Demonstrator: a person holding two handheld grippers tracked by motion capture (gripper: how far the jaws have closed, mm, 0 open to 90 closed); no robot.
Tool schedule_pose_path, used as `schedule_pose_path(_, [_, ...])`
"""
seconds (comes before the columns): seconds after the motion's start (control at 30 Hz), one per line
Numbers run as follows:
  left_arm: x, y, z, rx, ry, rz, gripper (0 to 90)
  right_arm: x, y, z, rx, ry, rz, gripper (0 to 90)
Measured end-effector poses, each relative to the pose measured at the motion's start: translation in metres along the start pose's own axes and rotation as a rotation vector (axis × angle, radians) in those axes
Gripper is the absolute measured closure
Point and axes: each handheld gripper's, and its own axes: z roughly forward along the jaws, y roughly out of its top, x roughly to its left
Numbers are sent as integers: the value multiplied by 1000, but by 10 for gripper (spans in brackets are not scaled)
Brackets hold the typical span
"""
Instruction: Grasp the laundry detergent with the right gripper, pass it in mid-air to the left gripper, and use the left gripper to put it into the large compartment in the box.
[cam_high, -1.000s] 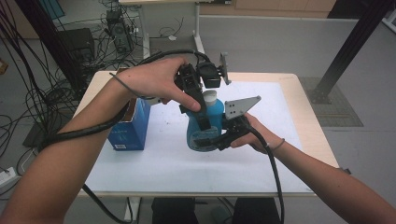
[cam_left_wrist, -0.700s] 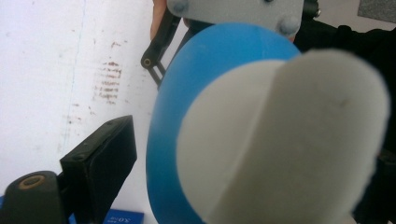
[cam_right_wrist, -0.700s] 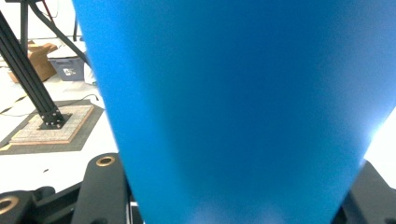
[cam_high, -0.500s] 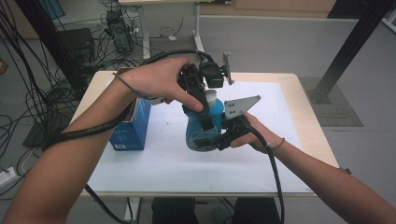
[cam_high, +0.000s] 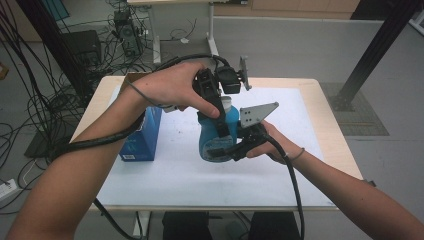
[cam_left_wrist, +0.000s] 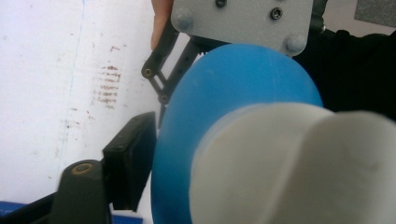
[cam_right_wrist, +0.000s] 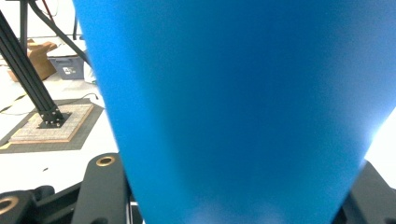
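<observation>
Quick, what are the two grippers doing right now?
Left gripper: jaws just closing around the white cap of the blue bottle; grip cannot be told.
Right gripper: shut on the blue bottle.

Our left hand-held gripper (cam_high: 220, 117) points down from above, its jaws having just been closing; our right hand-held gripper (cam_high: 227, 147) reaches in level, jaws clamped.
</observation>
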Motion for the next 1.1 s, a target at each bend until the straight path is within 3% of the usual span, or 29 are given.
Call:
schedule_pose_path(0.17, [1, 0, 0, -5, -5, -20, 334, -2, -1, 0, -3, -1, 6, 405])
schedule_pose_path(1.1, [-1, 1, 0, 5, 10, -23, 337, -2, -1, 1, -5, 0, -1, 405])
